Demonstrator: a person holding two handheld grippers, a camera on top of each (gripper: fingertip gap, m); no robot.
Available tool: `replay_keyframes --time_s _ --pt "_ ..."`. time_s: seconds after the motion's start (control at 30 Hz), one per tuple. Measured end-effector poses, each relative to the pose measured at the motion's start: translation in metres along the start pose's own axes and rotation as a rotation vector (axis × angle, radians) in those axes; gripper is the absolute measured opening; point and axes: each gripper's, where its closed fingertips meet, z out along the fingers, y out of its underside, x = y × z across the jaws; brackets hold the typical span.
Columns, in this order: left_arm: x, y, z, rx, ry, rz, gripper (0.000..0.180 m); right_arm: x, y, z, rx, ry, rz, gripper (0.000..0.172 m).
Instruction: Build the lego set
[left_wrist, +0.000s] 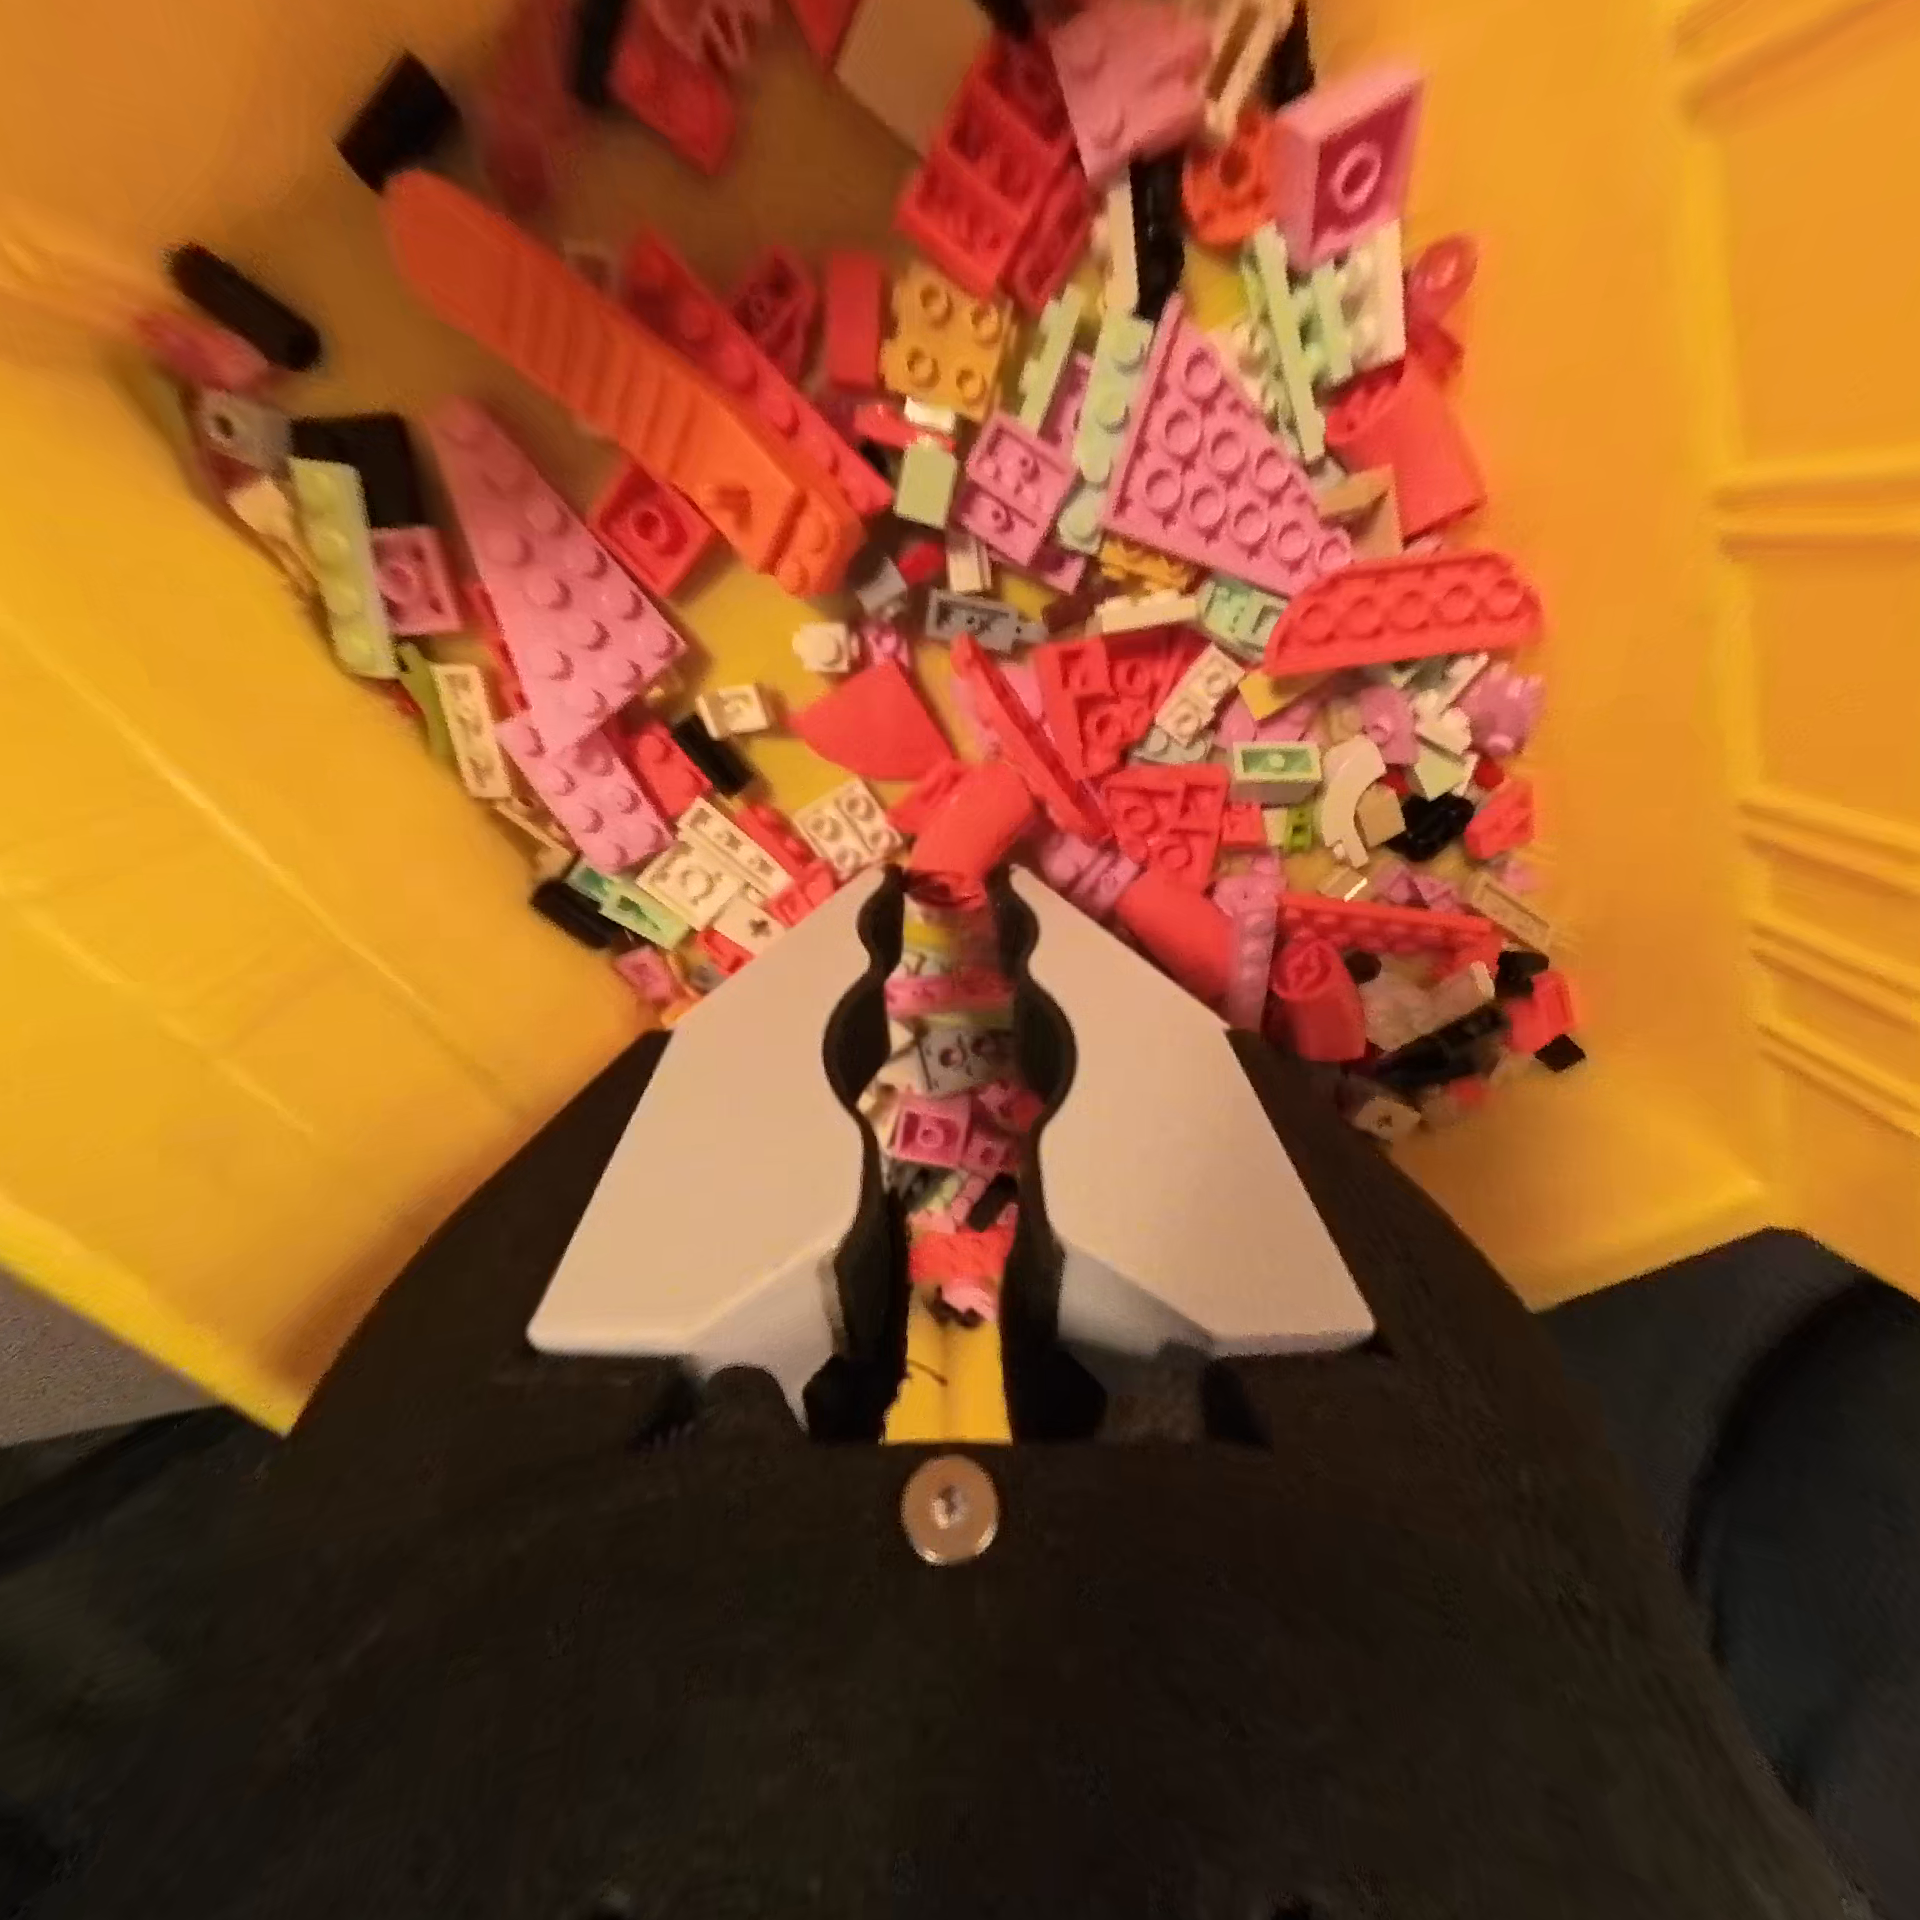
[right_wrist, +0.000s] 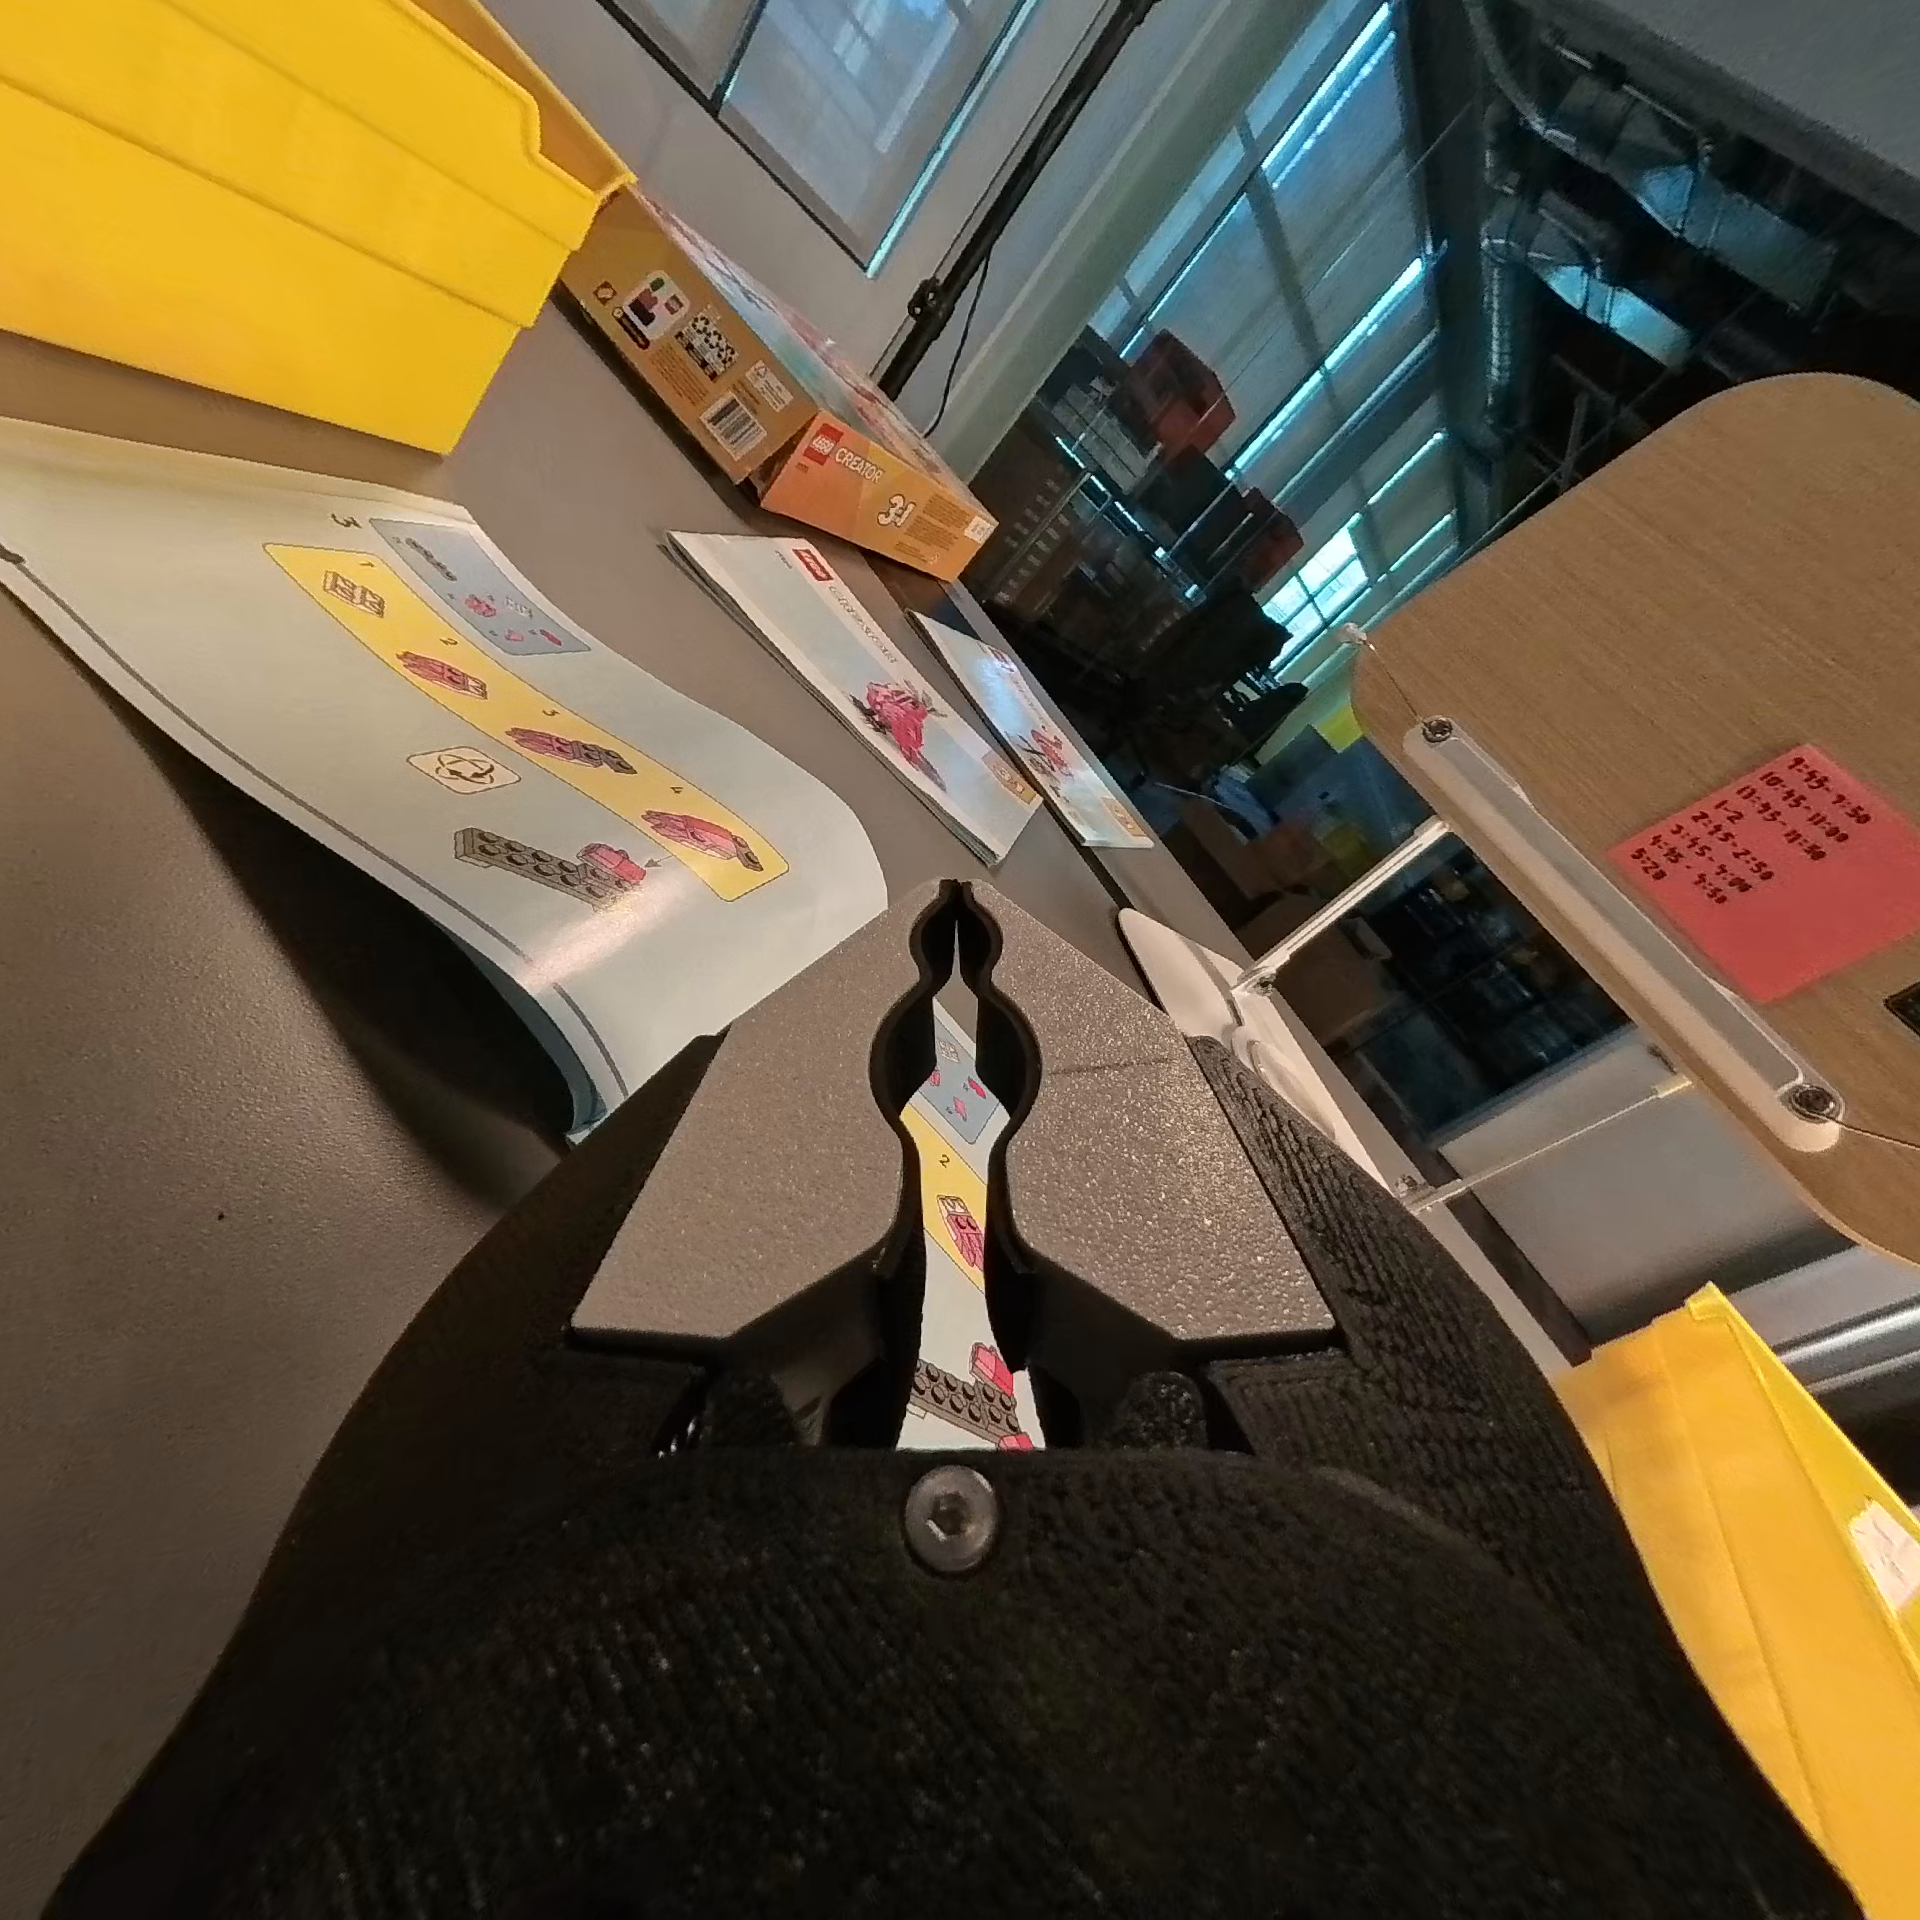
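Inside a yellow bin (left_wrist: 208, 831) of loose bricks, the left gripper (left_wrist: 945, 883) has its fingers nearly closed on a small red brick (left_wrist: 961, 831), light, stiff, likely slippery; right gripper (right_wrist: 958, 914) closed, empty, over the desk (right_wrist: 208, 1039).

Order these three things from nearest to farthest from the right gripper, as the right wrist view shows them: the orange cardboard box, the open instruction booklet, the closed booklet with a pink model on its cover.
1. Open instruction booklet: directly under and left of the right gripper.
2. Closed booklet: beyond the jaws, mid-table.
3. Orange cardboard box: farthest, by the windows.
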Motion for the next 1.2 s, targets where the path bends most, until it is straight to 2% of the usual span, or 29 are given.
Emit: replay_keyframes --time_s 0.1,0.17,0.23,0.37,0.5,0.8,0.97,1.1,1.2 --pt "-0.014 -0.014 -0.005 0.084 -0.058 -0.033 0.016 0.000 0.000 0.000 0.000 0.000 -0.001 0.000" --pt "-0.017 -0.009 -0.007 0.073 -0.072 -0.069 0.035 0.000 0.000 0.000 0.001 0.000 0.000 0.000" --pt "-0.013 0.001 -0.008 0.047 -0.075 -0.081 0.040 0.000 0.000 0.000 0.000 0.000 0.002 0.000" --pt "0.001 0.020 -0.008 -0.018 -0.049 -0.055 0.022 0.000 0.000 0.000 -0.002 -0.001 0.000 0.000" --pt "0.004 0.031 0.000 -0.082 -0.025 -0.041 0.014 0.000 0.000 0.000 0.000 -0.001 0.000 0.000" --pt "0.008 0.017 0.003 -0.022 0.039 -0.052 0.023 0.000 0.000 0.000 0.001 -0.003 0.001 0.000" --pt "0.012 0.019 0.009 -0.050 0.067 -0.042 0.027 0.000 -0.001 0.000 0.002 -0.005 0.000 0.000" --pt "0.008 0.024 0.014 -0.082 0.042 -0.042 0.026 -0.001 -0.001 0.000 0.002 -0.005 -0.001 0.000" --pt "0.007 0.024 0.014 -0.072 0.053 -0.047 0.016 -0.001 -0.001 0.000 0.002 -0.005 -0.001 0.000"
